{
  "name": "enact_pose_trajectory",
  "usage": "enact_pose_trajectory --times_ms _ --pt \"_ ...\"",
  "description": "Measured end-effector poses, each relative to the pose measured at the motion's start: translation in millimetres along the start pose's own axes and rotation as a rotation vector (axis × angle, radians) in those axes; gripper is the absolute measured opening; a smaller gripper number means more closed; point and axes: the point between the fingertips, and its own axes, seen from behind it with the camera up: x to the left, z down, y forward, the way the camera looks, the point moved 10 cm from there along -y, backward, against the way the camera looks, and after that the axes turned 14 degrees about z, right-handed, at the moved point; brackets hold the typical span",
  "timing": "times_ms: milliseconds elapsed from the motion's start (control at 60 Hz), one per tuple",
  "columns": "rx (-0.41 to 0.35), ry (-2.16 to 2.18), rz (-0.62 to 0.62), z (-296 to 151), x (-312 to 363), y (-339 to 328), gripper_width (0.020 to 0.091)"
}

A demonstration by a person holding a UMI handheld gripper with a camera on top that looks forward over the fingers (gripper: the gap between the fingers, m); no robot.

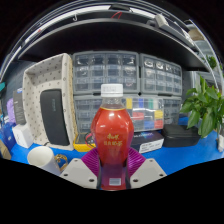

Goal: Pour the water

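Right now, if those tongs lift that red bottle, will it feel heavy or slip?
The red bottle looks nearly full, so probably heavy for its size. It seems to be smooth plastic, perhaps slippery. Tall and narrow, it could tip if nudged. The tongs seem to press it from both sides.

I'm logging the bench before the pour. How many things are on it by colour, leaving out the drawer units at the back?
Red: 1, the bottle, standing between the tool fingers
Green: 1, the plant
White: 1, the cup
Yellow: 1, a small item beside the bottle
Grey and white: 1, the upright case
Total: 5
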Motion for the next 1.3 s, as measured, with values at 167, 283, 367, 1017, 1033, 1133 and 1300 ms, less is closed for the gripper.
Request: enact_pose_trajectory --times_ms 167,283,367,1017,1033,1133,1300 --pt "0.047 0.011 0.022 0 0 2 0.0487" --pt "0.111 -0.016 0.034 8 1 -8 0.0763" --pt "0.140 0.007 0.029 13 3 -23 0.0769" --pt "0.135 0.022 0.051 -75 27 -242 0.0780" --pt "0.132 0.017 0.050 -78 28 -245 0.0781" --pt "0.110 0.007 0.044 -87 29 -261 0.0783" --pt "0.114 0.000 0.037 -93 29 -277 0.0780"
